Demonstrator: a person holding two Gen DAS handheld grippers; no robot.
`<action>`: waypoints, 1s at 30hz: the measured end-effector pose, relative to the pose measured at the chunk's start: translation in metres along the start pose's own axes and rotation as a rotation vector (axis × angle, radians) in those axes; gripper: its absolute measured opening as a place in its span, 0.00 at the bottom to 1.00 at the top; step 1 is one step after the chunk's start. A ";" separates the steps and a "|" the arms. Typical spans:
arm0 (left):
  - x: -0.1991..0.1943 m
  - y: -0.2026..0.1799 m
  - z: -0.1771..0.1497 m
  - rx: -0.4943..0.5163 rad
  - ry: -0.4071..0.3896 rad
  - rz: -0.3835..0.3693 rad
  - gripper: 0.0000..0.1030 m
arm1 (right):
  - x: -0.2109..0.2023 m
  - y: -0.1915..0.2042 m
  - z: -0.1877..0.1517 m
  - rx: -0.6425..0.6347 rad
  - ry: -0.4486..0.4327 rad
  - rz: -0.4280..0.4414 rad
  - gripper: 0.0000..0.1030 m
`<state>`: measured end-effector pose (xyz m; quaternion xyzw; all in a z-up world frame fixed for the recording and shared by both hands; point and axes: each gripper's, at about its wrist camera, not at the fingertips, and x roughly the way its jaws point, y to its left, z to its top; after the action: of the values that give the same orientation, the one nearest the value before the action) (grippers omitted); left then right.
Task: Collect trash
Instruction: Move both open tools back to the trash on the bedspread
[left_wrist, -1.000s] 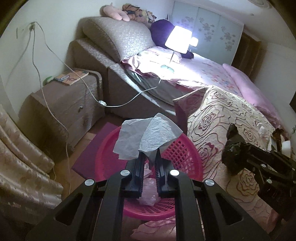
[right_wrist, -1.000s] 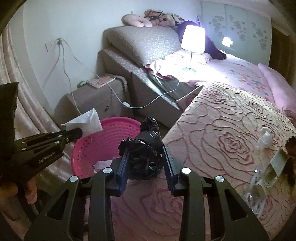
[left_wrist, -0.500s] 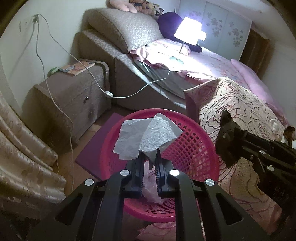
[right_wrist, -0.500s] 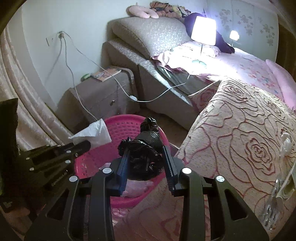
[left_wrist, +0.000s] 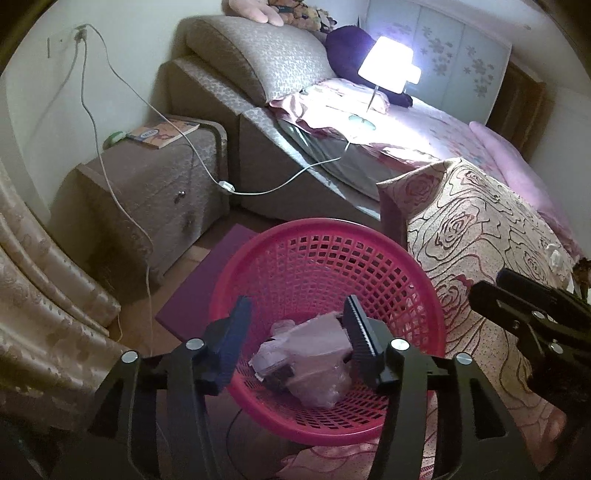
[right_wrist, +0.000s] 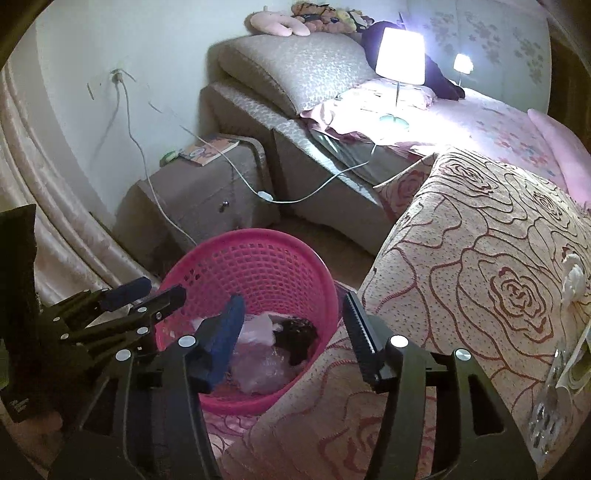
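Trash (left_wrist: 314, 362) lying in pink basket (left_wrist: 325, 240), black bag (right_wrist: 297, 338) among it, left gripper (left_wrist: 295, 332) and right gripper (right_wrist: 291, 325) above basket, jaws wide, empty

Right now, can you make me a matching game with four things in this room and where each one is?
Things:
1. black trash
2. lamp
3. book
4. left gripper

Places or states:
A. lit, standing on the bed
B. inside the pink basket
C. open over the basket, holding nothing
D. on the bedside cabinet

Pairs: 1-B, 2-A, 3-D, 4-C
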<state>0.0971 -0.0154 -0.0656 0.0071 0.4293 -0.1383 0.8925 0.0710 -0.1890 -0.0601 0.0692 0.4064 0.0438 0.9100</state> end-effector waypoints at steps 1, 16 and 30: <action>-0.001 0.000 0.001 -0.002 -0.004 0.000 0.52 | -0.003 -0.002 -0.001 0.007 -0.004 0.004 0.53; -0.033 -0.044 0.000 0.098 -0.089 -0.064 0.65 | -0.069 -0.054 -0.048 0.090 -0.050 -0.109 0.64; -0.043 -0.143 -0.029 0.321 -0.077 -0.236 0.71 | -0.144 -0.177 -0.129 0.306 -0.070 -0.392 0.70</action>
<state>0.0134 -0.1383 -0.0354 0.0936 0.3650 -0.3089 0.8733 -0.1170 -0.3714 -0.0684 0.1276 0.3820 -0.1979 0.8937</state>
